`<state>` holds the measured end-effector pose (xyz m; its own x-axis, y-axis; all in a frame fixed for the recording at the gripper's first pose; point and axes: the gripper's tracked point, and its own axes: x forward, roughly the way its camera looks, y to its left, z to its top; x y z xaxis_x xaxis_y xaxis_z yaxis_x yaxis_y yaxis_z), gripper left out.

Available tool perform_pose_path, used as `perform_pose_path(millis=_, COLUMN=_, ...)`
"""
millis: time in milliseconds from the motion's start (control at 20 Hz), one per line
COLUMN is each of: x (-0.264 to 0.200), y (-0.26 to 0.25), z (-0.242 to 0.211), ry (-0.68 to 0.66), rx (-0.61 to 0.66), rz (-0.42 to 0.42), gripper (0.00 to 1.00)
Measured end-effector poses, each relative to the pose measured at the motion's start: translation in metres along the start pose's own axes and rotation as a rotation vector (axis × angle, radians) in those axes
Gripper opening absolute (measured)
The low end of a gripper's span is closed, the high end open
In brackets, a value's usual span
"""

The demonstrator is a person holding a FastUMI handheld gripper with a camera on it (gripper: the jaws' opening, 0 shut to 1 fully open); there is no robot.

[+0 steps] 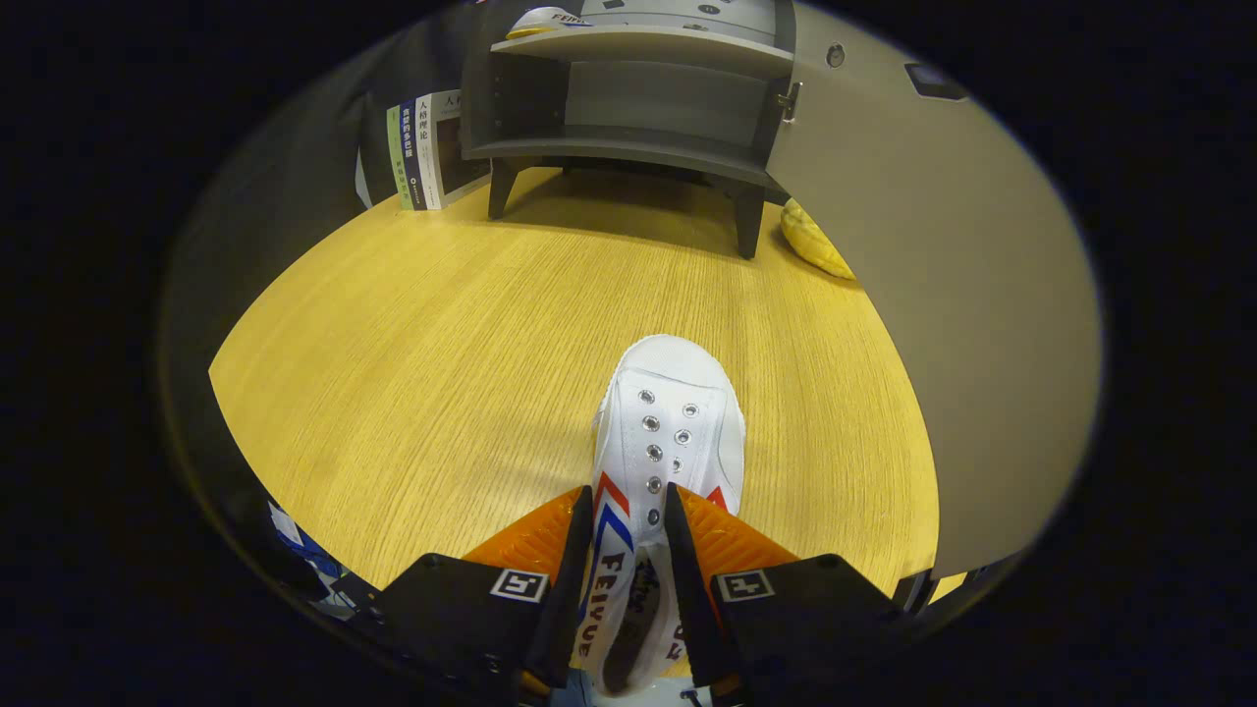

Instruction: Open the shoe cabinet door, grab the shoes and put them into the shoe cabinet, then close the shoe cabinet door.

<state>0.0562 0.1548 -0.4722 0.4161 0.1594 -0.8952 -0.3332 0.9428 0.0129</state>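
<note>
where claw [628,516] pinches canvas shoe [668,422], woodgrain table [412,344]; open cabinet [628,98]

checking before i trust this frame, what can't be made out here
- Heel of the white shoe: gripper view, hidden behind the fingers pressed on both its sides.
- Shoe on the cabinet's upper shelf: cut off by the view's edge.
- Yellow object: mostly behind the open door.
- Books: titles too small.
</note>
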Motion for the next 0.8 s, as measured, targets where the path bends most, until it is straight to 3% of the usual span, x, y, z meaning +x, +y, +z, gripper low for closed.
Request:
perform_pose_path(millis=250, x=-0.002, y=0.000, z=0.001, ry=-0.006, rx=-0.049, rz=-0.026, gripper=0.32)
perform_pose_path(millis=300, x=-0.001, y=0.010, z=-0.002, ry=0.006, rx=-0.049, rz=0.027, gripper=0.28)
perform_pose_path(millis=350, x=-0.005, y=0.010, z=-0.003, ry=-0.003, rx=0.009, rz=0.007, gripper=0.25)
perform_pose_path(millis=400, x=0.007, y=0.009, z=-0.005, ry=0.002, rx=0.021, rz=0.006, gripper=0.02)
perform_pose_path(millis=550, x=-0.001, y=0.011, z=-0.001, ry=-0.014, rx=-0.003, rz=-0.001, gripper=0.02)
perform_pose_path(millis=800, x=-0.010, y=0.004, z=0.008, ry=-0.036, rx=0.068, rz=-0.003, gripper=0.01)
